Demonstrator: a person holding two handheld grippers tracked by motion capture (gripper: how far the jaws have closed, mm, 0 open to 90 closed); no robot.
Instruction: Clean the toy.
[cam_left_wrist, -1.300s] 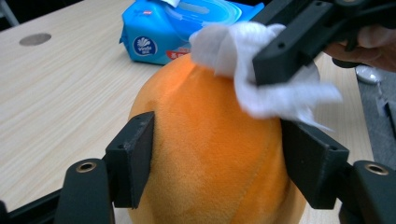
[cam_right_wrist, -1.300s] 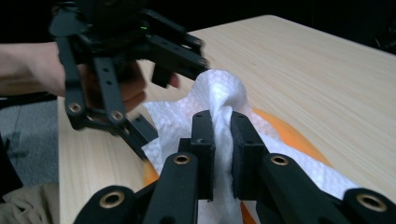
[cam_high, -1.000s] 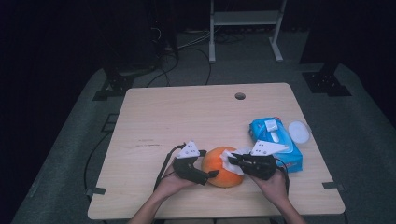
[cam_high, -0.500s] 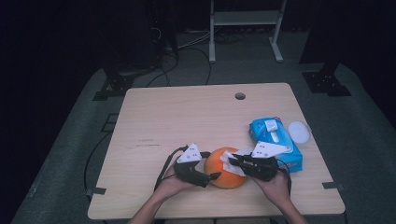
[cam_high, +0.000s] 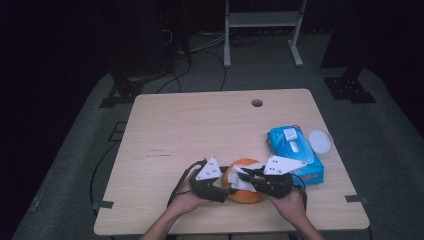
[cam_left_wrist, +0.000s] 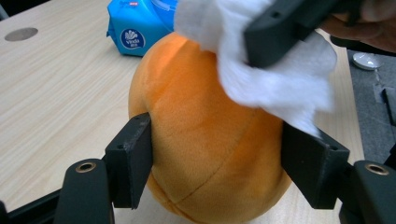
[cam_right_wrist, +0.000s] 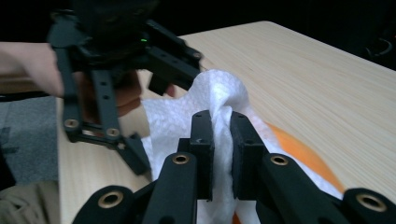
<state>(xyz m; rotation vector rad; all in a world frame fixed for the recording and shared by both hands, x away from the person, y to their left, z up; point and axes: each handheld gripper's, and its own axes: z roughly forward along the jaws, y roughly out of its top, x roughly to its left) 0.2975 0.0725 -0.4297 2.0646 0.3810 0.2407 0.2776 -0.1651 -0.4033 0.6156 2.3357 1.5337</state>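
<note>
An orange plush ball (cam_high: 246, 194) (cam_left_wrist: 205, 140) rests on the wooden table (cam_high: 200, 125) near its front edge. My left gripper (cam_high: 226, 189) (cam_left_wrist: 215, 154) comes at it from the left; its jaws have just been closing and both pads now touch the ball's sides. From the right, my right gripper (cam_high: 244, 176) (cam_right_wrist: 222, 126) is shut on a crumpled white tissue (cam_high: 240, 182) (cam_right_wrist: 215, 88) (cam_left_wrist: 275, 79) and holds it against the top of the ball. In the right gripper view a strip of the orange ball (cam_right_wrist: 299, 154) shows under the tissue.
A blue pack of wipes (cam_high: 295, 152) (cam_left_wrist: 135, 23) lies just right of the ball, with a white round lid (cam_high: 320, 141) beside it. A cable hole (cam_high: 257, 103) sits at the table's far side. The front edge is close under both hands.
The left gripper's jaws have drawn in onto the ball's sides. The right gripper with the tissue has stayed on top of the ball.
</note>
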